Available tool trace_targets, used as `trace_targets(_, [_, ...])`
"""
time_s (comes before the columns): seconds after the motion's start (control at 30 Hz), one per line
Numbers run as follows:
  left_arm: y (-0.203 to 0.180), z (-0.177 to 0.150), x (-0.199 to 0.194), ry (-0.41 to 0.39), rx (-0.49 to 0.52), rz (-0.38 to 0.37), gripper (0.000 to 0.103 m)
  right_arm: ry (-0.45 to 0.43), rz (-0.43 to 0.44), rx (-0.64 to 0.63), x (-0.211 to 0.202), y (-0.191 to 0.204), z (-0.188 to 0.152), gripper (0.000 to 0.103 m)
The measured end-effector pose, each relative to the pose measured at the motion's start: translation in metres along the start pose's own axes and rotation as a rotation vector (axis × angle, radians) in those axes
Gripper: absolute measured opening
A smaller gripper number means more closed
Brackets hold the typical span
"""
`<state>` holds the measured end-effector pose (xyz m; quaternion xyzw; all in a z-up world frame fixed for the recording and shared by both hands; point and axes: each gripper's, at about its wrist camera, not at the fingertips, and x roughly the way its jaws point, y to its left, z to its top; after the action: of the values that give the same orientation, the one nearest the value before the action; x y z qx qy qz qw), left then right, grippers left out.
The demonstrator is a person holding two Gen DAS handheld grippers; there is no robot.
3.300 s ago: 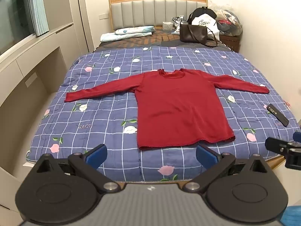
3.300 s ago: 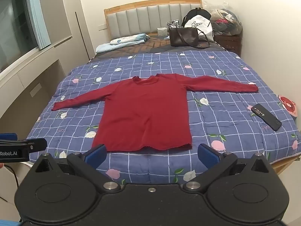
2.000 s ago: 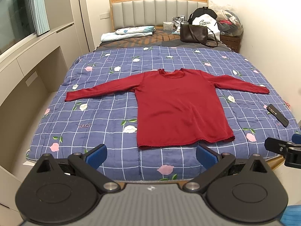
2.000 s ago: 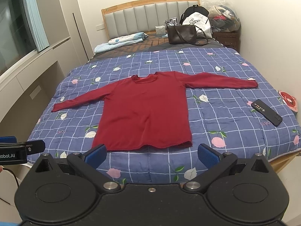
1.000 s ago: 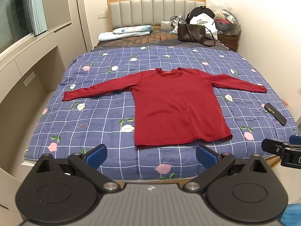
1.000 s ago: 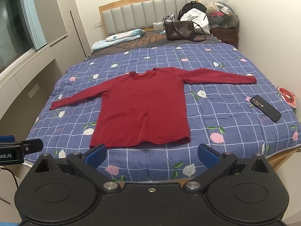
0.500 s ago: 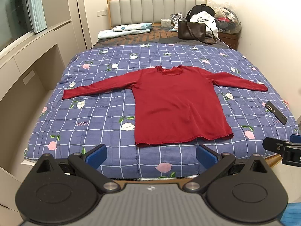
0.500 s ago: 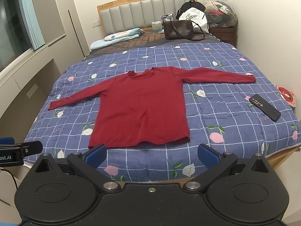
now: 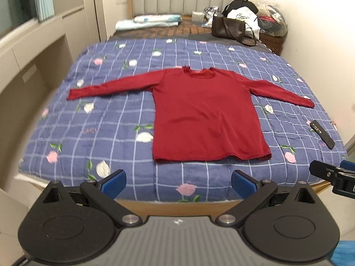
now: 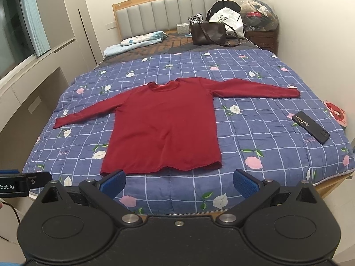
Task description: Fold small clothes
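A red long-sleeved shirt (image 9: 206,113) (image 10: 164,130) lies flat on the blue floral quilt (image 9: 111,122) (image 10: 255,137), sleeves spread out to both sides and hem toward me. My left gripper (image 9: 178,182) hovers open over the foot of the bed, just short of the hem, with nothing between its blue pads. My right gripper (image 10: 179,182) is likewise open and empty, near the hem. Each gripper's tip shows at the edge of the other's view.
A black remote (image 9: 322,134) (image 10: 310,126) lies on the quilt at the right. A brown handbag (image 10: 208,33), bags and a folded light-blue blanket (image 10: 137,42) sit by the headboard. A built-in ledge (image 9: 28,51) runs along the left; a wall stands to the right.
Both grippers have moved forward toward the foot of the bed, so the shirt looks a little nearer. The shirt itself has not moved, and both grippers stay open.
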<state>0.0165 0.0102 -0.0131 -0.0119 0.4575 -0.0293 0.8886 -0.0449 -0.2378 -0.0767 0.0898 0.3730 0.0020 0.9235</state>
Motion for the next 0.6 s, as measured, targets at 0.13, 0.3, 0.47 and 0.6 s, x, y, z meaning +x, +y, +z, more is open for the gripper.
trace_targets(0.13, [0.008, 0.002, 0.009, 0.031, -0.028, -0.01, 0.103, -0.009, -0.022, 0.004, 0.001, 0.0, 0.004, 0.103])
trace_targets(0.3, [0.006, 0.008, 0.025, 0.078, 0.002, 0.013, 0.103, -0.078, -0.108, 0.011, 0.0, -0.004, 0.01, 0.103])
trace_targets(0.47, [-0.006, 0.025, 0.047, 0.11, -0.029, -0.019, 0.103, -0.105, -0.151, 0.023, 0.001, -0.024, 0.02, 0.103])
trace_targets(0.6, [-0.023, 0.046, 0.067, 0.112, -0.043, -0.044, 0.103, -0.097, -0.178, 0.068, 0.015, -0.052, 0.034, 0.103])
